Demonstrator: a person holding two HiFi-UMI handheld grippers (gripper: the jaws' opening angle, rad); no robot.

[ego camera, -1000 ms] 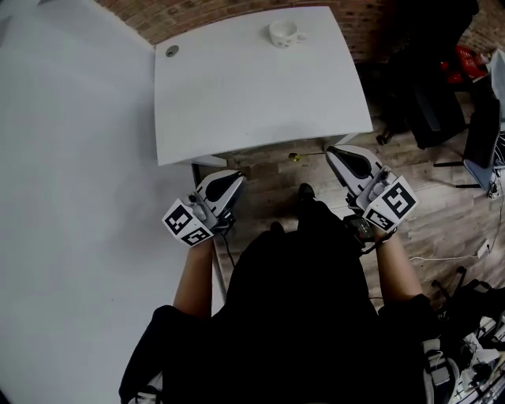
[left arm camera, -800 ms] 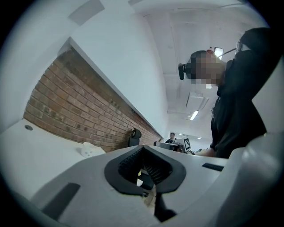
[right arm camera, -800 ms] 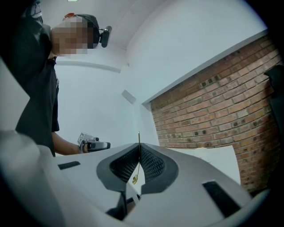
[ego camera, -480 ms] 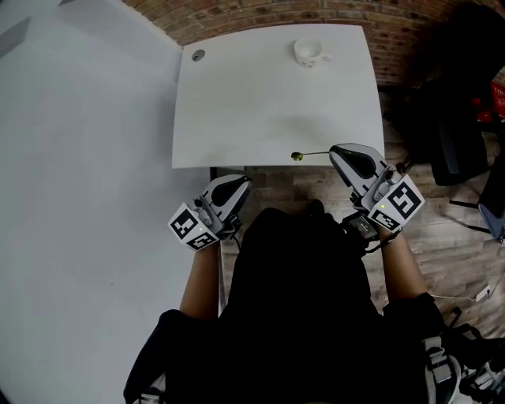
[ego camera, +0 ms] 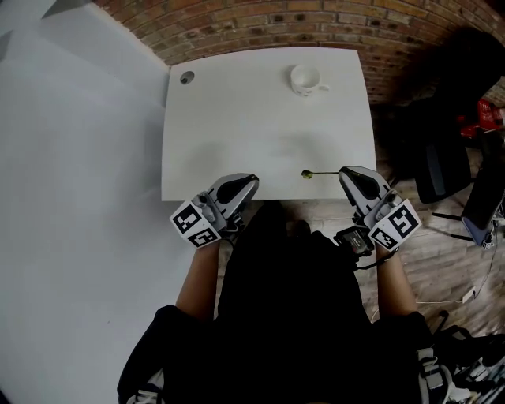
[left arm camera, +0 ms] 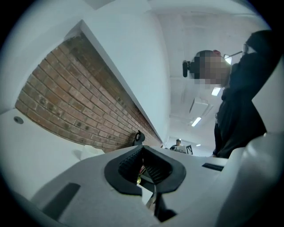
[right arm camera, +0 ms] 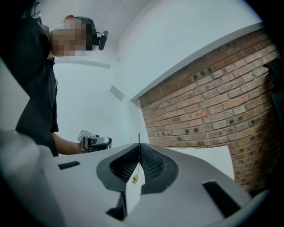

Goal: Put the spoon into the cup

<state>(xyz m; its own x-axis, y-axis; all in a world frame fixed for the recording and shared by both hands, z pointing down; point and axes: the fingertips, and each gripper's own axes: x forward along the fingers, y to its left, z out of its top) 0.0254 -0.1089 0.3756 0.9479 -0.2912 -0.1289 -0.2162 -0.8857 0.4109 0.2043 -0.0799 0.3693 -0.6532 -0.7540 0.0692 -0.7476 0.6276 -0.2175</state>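
A white cup [ego camera: 306,79] stands at the far side of the white table [ego camera: 237,118]. My right gripper [ego camera: 345,171] is shut on the thin handle of a gold spoon [ego camera: 316,173]. The spoon points left over the table's near right edge, its bowl leading. In the right gripper view the spoon [right arm camera: 138,148] stands upright, pinched between the pads. My left gripper [ego camera: 251,180] sits at the near edge, left of the spoon. Its jaws look closed with nothing held between them in the left gripper view [left arm camera: 143,162].
A round cable hole [ego camera: 187,77] marks the table's far left corner. A brick wall [ego camera: 260,24] runs behind the table. A white wall [ego camera: 71,197] flanks the left side. Dark bags and a chair [ego camera: 442,158] stand on the wooden floor at right.
Both grippers have moved forward from the floor side to the table's near edge. The spoon's bowl now hangs over the tabletop. The cup appears nearer.
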